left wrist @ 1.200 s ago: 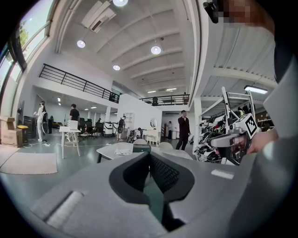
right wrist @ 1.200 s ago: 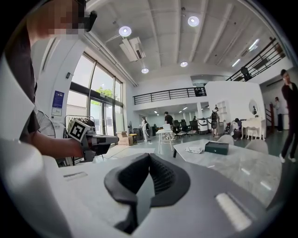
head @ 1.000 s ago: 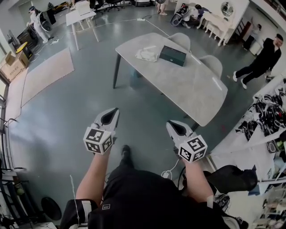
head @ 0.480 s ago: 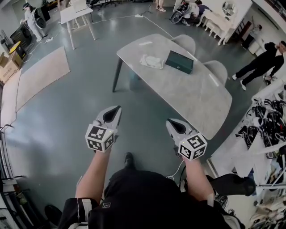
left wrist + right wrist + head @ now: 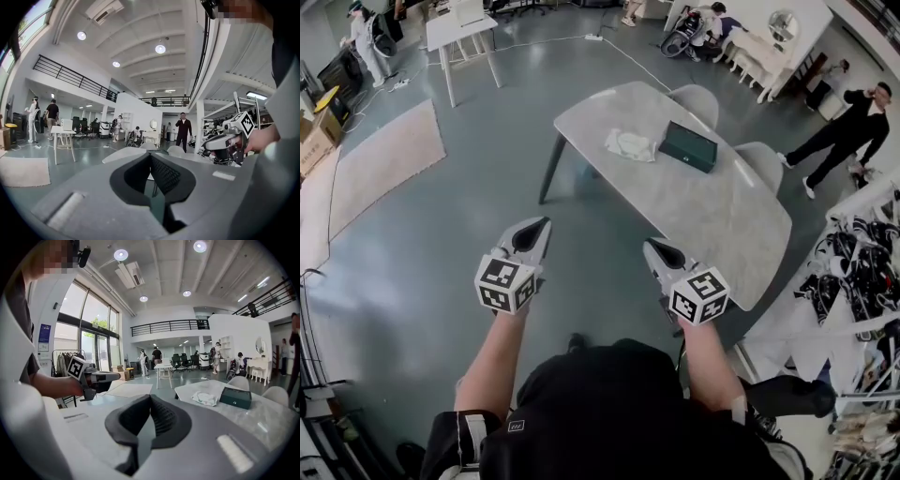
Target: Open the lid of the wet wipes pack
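The wet wipes pack [image 5: 632, 144] is a white, crumpled-looking packet lying on the far part of a pale grey table [image 5: 709, 220]; it also shows in the right gripper view [image 5: 205, 399]. Both grippers are held out in front of me over the floor, well short of the table. My left gripper [image 5: 539, 226] is shut with nothing between its jaws [image 5: 150, 155]. My right gripper [image 5: 653, 247] is also shut and empty [image 5: 151, 397], and it points toward the table's near edge.
A dark green box [image 5: 688, 146] lies next to the pack. Two pale chairs [image 5: 700, 97] stand at the table's far side. A cluttered rack [image 5: 861, 262] is at the right, a rug [image 5: 384, 159] at the left. Several people stand around the room.
I have walked forward: the table sits nearer and more centred in the head view. Both grippers stay shut, held the same way in front of me.
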A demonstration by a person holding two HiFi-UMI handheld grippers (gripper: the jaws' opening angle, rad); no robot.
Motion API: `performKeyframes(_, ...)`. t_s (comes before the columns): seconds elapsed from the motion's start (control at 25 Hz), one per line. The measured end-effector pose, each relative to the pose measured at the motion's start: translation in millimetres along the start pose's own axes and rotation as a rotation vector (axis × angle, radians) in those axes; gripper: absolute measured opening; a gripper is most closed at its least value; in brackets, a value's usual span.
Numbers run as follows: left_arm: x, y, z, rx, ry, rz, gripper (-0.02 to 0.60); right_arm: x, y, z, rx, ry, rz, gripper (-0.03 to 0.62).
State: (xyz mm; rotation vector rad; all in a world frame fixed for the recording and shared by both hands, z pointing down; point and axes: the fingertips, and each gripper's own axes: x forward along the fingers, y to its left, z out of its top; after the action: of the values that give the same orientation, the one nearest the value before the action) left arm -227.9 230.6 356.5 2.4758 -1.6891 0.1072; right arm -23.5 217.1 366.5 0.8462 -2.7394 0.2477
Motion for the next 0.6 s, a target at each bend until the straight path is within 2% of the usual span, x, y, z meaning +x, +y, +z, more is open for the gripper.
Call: performKeyframes(0.6,41,26,-14,-0.031,0.043,-0.017,0.011,48,-33,-3,0.043,0.042,0.024,0.002)
